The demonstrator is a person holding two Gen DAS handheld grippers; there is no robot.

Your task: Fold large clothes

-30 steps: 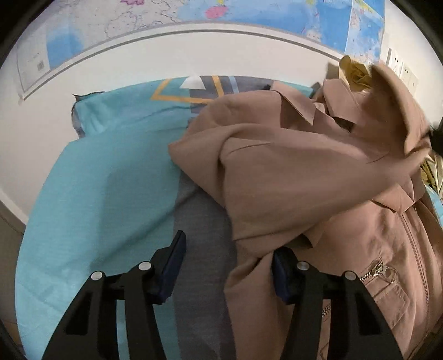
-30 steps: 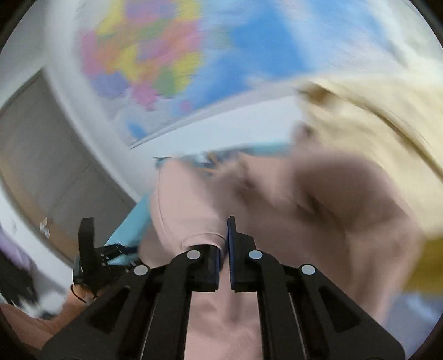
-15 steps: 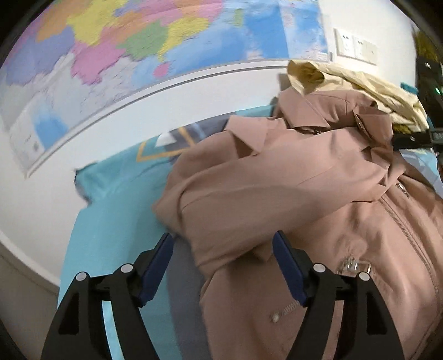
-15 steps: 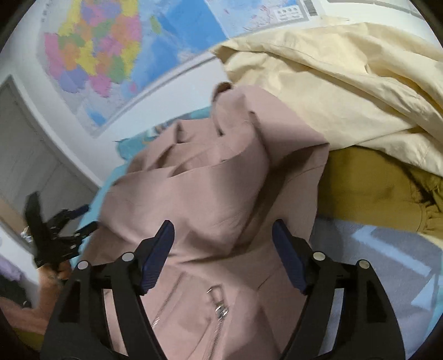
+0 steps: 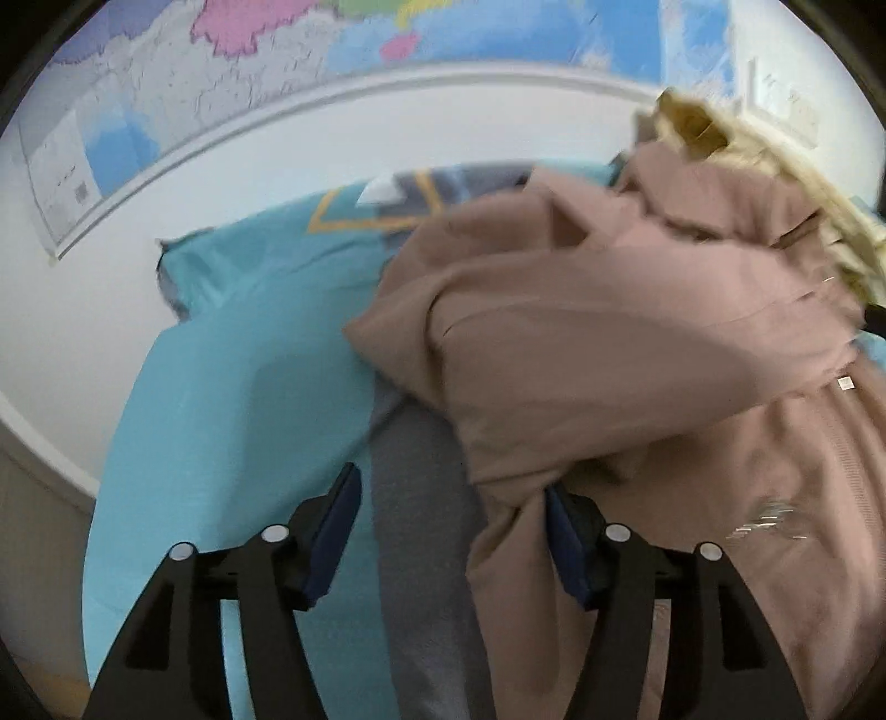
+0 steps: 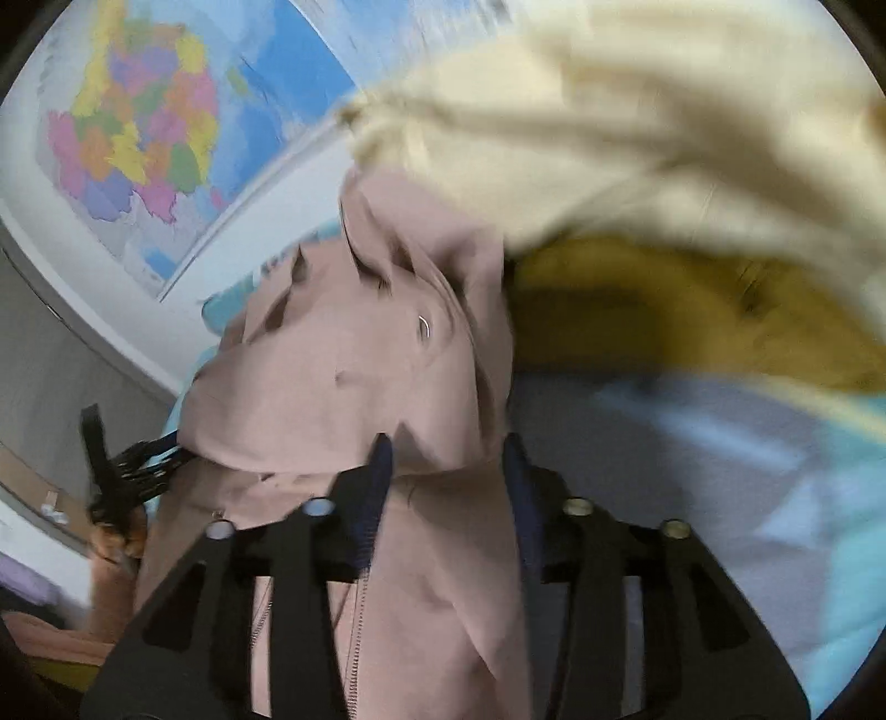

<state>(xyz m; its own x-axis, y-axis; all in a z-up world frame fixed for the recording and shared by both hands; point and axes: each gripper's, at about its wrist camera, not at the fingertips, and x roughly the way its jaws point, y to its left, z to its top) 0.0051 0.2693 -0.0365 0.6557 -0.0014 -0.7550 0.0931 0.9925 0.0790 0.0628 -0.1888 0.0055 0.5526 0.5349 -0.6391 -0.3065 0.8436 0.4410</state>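
Note:
A dusty-pink zip jacket [image 5: 637,354] lies bunched on a bed with a turquoise sheet [image 5: 232,387]. My left gripper [image 5: 451,498] is open; the jacket's lower edge lies between its pads, over a grey stripe of the bedding. In the right wrist view the same jacket [image 6: 343,354] fills the middle. My right gripper [image 6: 446,451] is partly open, with a fold of the jacket between its pads [image 6: 379,471]. The left gripper [image 6: 111,471] shows at the far left of that view. Both views are blurred.
A cream garment [image 6: 637,138] and a mustard-yellow one [image 6: 664,310] are piled beyond the jacket, toward the wall. A coloured map [image 5: 387,33] hangs on the white wall behind the bed. Grey and turquoise bedding [image 6: 720,471] lies to the right.
My right gripper was shut on the jacket, then opened wide, and has now narrowed around a fold. My left gripper stayed open and dropped back low over the jacket's edge.

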